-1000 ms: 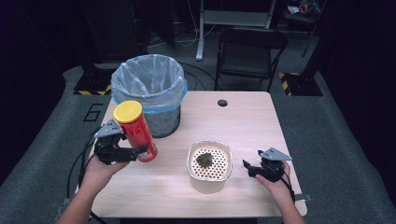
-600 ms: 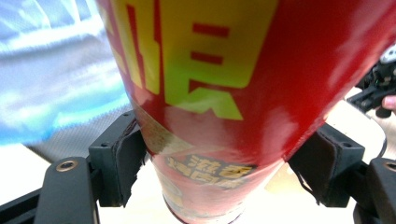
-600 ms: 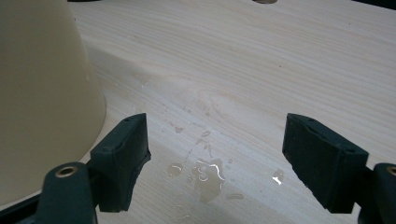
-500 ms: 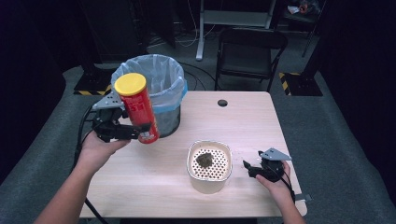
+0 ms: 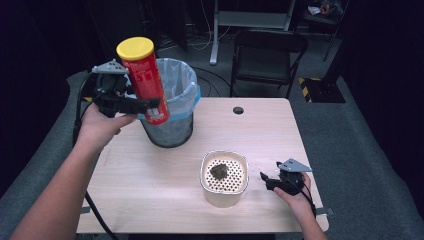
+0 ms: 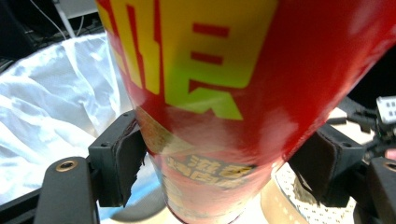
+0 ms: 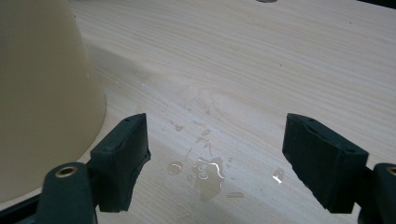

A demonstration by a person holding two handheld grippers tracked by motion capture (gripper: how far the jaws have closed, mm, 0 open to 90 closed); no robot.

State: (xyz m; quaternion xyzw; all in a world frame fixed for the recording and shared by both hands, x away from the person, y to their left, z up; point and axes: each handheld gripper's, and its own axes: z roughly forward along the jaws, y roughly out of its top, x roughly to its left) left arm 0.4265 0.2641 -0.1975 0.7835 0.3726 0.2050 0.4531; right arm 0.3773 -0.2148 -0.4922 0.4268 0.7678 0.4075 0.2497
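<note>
- The right hand-held gripper (image 5: 266, 181) rests low on the counter (image 5: 150, 175) at the near right edge, just beside the cream container (image 5: 224, 178); its jaws stand apart with nothing between them.
- In the right gripper view, small drops and a little puddle of water (image 7: 205, 170) lie on the wood between those jaws, and the cream container's sloping wall (image 7: 42, 93) rises at the left.
- The cream container has a perforated insert with a dark clump (image 5: 219, 171) lying on it.
- The left hand-held gripper (image 5: 145, 105) is raised above the counter's far left part, its jaws closed on the lower part of a red canister (image 5: 145, 82).
- The red canister has a yellow lid (image 5: 135, 48) and stands nearly upright, tilted a little, in front of the near-left rim of the waste bin (image 5: 172, 105).
- In the left gripper view, both pads press the canister's (image 6: 224, 93) sides, with the bin's pale liner (image 6: 51, 107) behind.
- A small dark round hole (image 5: 238, 110) sits in the counter farther back, and a black folding chair (image 5: 270, 55) stands beyond the far edge.
</note>
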